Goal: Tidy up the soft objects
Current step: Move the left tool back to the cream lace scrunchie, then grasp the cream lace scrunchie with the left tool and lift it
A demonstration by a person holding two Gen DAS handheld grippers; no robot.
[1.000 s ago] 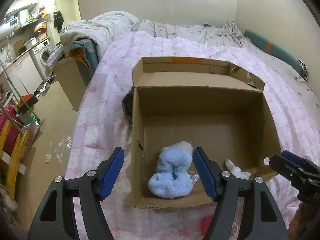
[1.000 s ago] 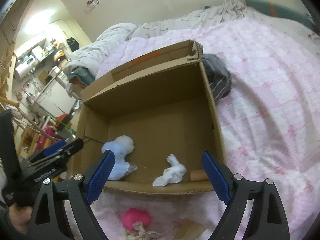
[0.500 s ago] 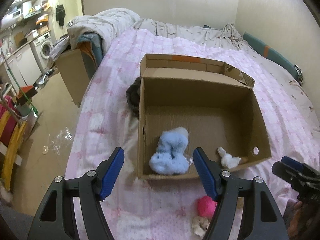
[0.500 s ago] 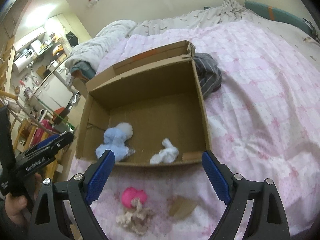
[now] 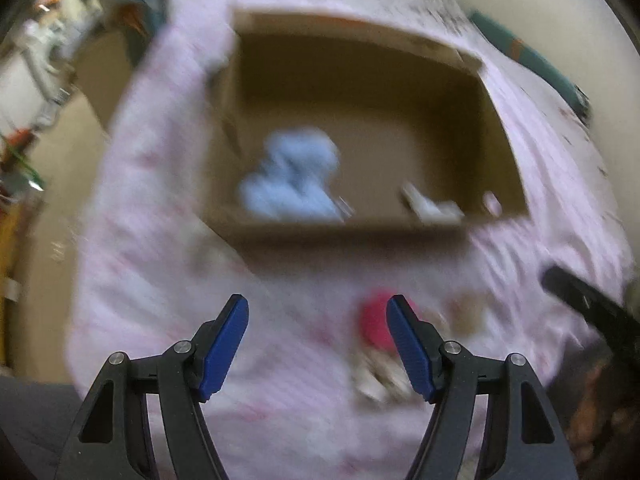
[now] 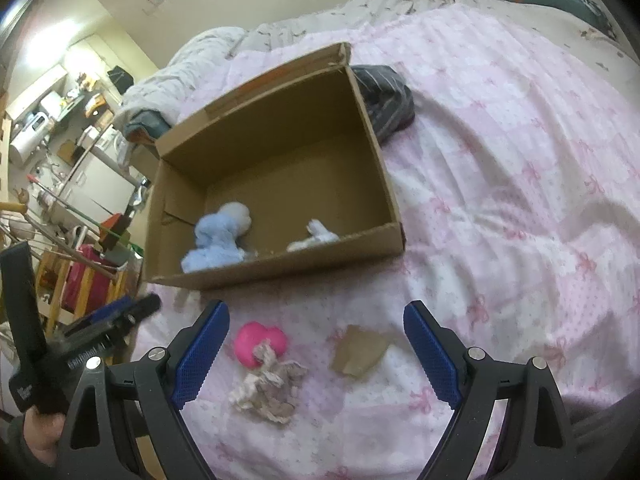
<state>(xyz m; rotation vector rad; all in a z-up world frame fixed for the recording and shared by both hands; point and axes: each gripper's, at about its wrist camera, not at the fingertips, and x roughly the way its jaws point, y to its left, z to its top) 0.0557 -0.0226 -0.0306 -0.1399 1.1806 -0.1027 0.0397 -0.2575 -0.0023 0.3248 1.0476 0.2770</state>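
Both grippers gape, holding nothing. Right gripper point(image 6: 316, 342) hovers over the bed point(image 6: 520, 200), pink toy point(image 6: 260, 342) between its fingers; left gripper point(image 5: 318, 338) just beside.

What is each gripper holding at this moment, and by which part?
Nothing is held. The left gripper and the right gripper both stand open and empty above the pink bedspread, short of the cardboard box.

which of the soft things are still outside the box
The pink toy and the beige rag touching it lie on the bedspread before the box. The blue plush and white cloth are inside.
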